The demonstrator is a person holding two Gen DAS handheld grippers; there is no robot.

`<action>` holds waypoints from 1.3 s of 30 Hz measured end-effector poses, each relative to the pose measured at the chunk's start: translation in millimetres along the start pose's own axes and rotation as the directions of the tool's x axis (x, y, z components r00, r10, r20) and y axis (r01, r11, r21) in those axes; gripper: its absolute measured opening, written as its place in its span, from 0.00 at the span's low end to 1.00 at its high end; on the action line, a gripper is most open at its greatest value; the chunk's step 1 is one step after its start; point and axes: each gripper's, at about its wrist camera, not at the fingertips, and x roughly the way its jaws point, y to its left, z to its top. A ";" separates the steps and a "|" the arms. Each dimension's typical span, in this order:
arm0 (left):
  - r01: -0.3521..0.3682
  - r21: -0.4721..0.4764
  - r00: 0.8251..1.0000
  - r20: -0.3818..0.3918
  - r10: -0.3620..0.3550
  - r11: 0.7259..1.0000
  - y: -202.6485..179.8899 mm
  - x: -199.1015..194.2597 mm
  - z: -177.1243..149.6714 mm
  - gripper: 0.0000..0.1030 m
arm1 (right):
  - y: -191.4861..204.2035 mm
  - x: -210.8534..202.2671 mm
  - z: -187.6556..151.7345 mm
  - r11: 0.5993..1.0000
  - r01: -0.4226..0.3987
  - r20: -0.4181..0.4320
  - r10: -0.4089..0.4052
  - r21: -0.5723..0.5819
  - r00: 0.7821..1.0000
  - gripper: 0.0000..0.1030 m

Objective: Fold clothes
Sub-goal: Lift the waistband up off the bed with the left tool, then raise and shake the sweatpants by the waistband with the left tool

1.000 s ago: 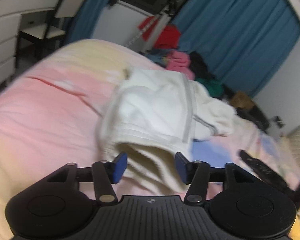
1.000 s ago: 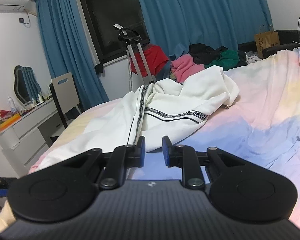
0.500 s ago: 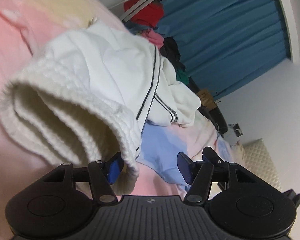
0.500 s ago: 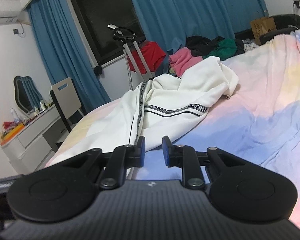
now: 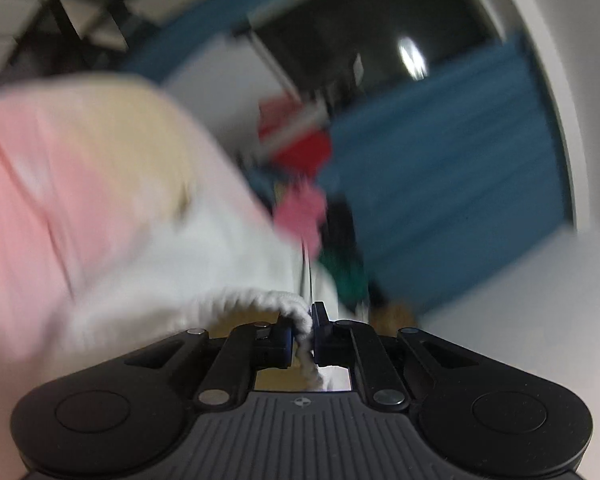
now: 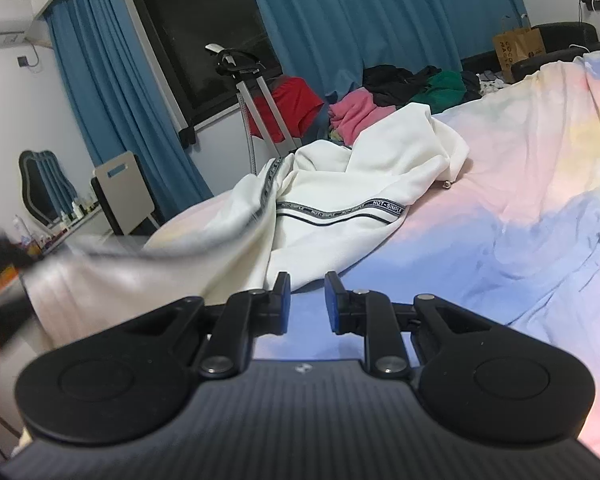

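A white sweatshirt (image 6: pixel 352 196) with black striped tape lies crumpled on the pastel bed sheet (image 6: pixel 500 200). In the blurred left wrist view its ribbed hem (image 5: pixel 256 296) runs into my left gripper (image 5: pixel 303 320), whose jaws are closing with the hem pinched between the blue pads. The right wrist view shows that near edge (image 6: pixel 120 264) pulled up and stretched toward the left, smeared by motion. My right gripper (image 6: pixel 307 292) hovers low over the blue patch of sheet just in front of the sweatshirt. Its jaws stand a narrow gap apart with nothing between them.
A heap of pink, black and green clothes (image 6: pixel 400 92) sits beyond the bed's far side. A red garment (image 6: pixel 296 104) hangs on a metal stand by the dark window. A chair (image 6: pixel 124 192) and dresser stand at the left, a paper bag (image 6: pixel 518 52) at the back right.
My left gripper went from open around the ribbed hem to clamped on it and swung quickly, blurring its view. The sweatshirt's near edge has lifted to the left. My right gripper stayed put.
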 end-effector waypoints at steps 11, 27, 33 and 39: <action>-0.268 -0.173 0.881 0.354 0.314 0.948 32.1 32.3 195.5 0.09 | 14.2 30.9 -9.9 0.997 0.004 -0.035 -0.007 -0.076 0.999 0.22; -0.439 -0.252 0.859 0.165 0.485 0.863 144.6 73.9 245.2 0.83 | 16.1 83.4 -25.3 0.995 0.002 -0.096 -0.012 -0.104 0.995 0.22; -0.440 -0.226 0.881 0.079 0.466 0.869 129.3 25.5 210.7 0.85 | 22.0 63.2 -18.2 0.990 0.005 -0.052 -0.012 -0.141 0.999 0.22; -0.404 -0.148 0.914 -0.039 0.403 0.902 92.4 -22.2 132.5 0.87 | 27.8 36.6 -8.1 0.987 -0.003 0.005 0.004 -0.160 1.000 0.40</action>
